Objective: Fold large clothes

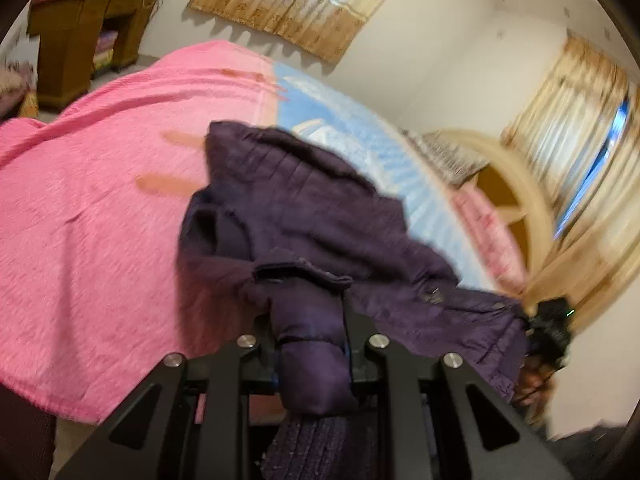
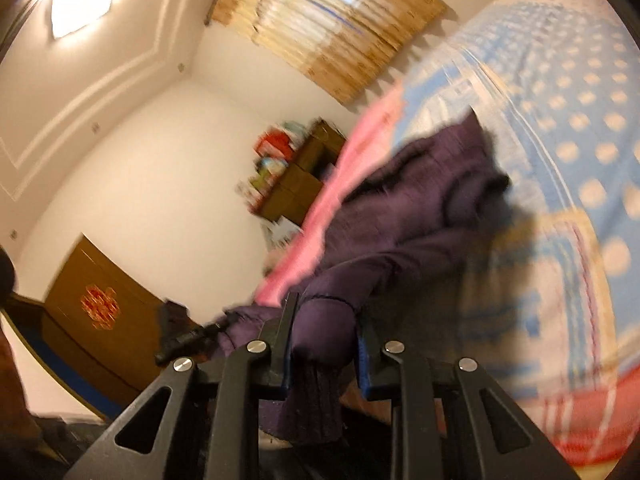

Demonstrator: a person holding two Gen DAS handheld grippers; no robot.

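Note:
A dark purple quilted jacket (image 1: 296, 200) lies bunched on the bed, partly lifted off it. In the left wrist view, my left gripper (image 1: 310, 312) is shut on one padded sleeve, whose ribbed cuff (image 1: 320, 444) hangs down between the jaws. My right gripper (image 1: 550, 318) shows at the right edge, holding the far end of the jacket. In the right wrist view, my right gripper (image 2: 326, 320) is shut on the other sleeve of the jacket (image 2: 420, 208), with its ribbed cuff (image 2: 312, 404) drooping behind the fingers. The left gripper (image 2: 184, 336) appears at the left, blurred.
The bed carries a pink blanket (image 1: 100, 220) and a blue dotted sheet (image 2: 560, 120). A rounded wooden headboard (image 1: 516, 184) stands at its far end. A wooden desk (image 1: 80, 40) with books, curtained windows (image 1: 300, 4) and a brown cabinet (image 2: 100, 300) line the walls.

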